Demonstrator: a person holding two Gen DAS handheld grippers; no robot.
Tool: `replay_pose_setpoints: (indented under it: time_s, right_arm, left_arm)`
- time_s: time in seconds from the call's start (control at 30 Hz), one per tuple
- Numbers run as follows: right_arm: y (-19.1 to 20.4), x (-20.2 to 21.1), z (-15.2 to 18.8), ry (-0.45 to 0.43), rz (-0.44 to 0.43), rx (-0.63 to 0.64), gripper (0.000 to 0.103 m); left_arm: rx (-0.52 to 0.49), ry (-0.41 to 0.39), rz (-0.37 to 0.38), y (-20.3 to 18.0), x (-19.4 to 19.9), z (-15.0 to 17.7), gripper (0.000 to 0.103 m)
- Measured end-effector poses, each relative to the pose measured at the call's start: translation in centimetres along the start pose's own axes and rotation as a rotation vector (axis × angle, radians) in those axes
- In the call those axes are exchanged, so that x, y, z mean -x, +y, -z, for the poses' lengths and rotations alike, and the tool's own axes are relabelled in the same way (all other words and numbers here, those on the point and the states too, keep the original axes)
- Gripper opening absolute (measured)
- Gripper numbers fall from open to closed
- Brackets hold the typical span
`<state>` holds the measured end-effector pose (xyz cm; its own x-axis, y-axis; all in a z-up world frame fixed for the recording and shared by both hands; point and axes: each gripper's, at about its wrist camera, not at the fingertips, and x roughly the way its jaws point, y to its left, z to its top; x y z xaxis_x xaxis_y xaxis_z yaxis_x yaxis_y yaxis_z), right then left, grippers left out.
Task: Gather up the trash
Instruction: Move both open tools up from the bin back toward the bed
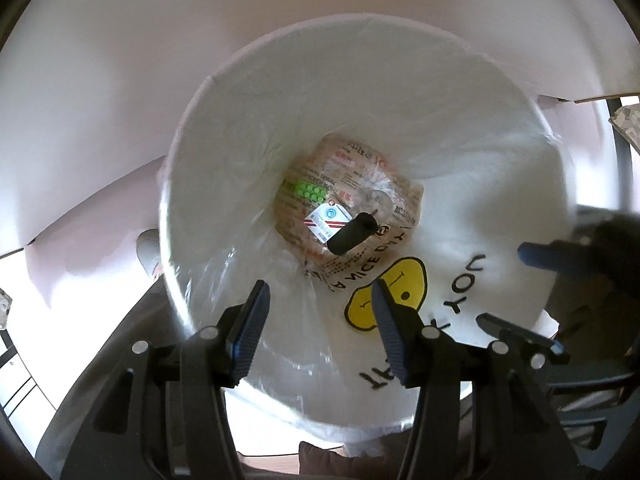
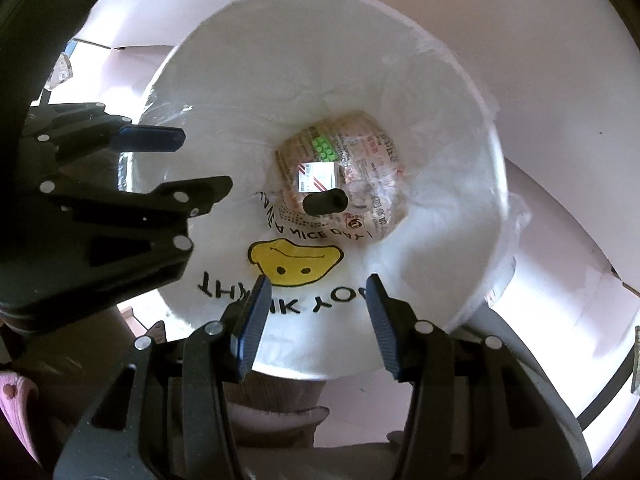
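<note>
A white bin [image 1: 192, 152] lined with a white plastic bag printed with a yellow smiley [image 1: 396, 280] fills both views; it also shows in the right wrist view [image 2: 460, 128]. At its bottom lie a printed wrapper [image 1: 360, 168] and a small black cylinder [image 1: 352, 234], also seen from the right wrist as wrapper [image 2: 372, 148] and cylinder [image 2: 324, 202]. My left gripper [image 1: 320, 308] is open and empty above the bin's near rim. My right gripper [image 2: 318, 300] is open and empty above the bin. Each gripper shows in the other's view: right gripper [image 1: 536, 292], left gripper [image 2: 200, 160].
White board or wall panels [image 1: 120, 80] surround the bin. A light shoe [image 1: 150, 252] shows left of the bin. A pink-sleeved arm [image 2: 16, 404] is at the lower left of the right wrist view.
</note>
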<state>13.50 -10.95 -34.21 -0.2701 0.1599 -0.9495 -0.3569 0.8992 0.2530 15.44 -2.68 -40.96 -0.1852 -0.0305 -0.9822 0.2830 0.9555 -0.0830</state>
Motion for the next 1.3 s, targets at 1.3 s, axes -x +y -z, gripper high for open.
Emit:
replay_pose_setpoints:
  time_s: [1.3]
  right_arm:
    - [6.6,27.3,10.8,-0.593,0.267,0.054,0.075]
  left_arm:
    - [-0.055,-0.680,-0.196,-3.0,29.4,10.5,0.080]
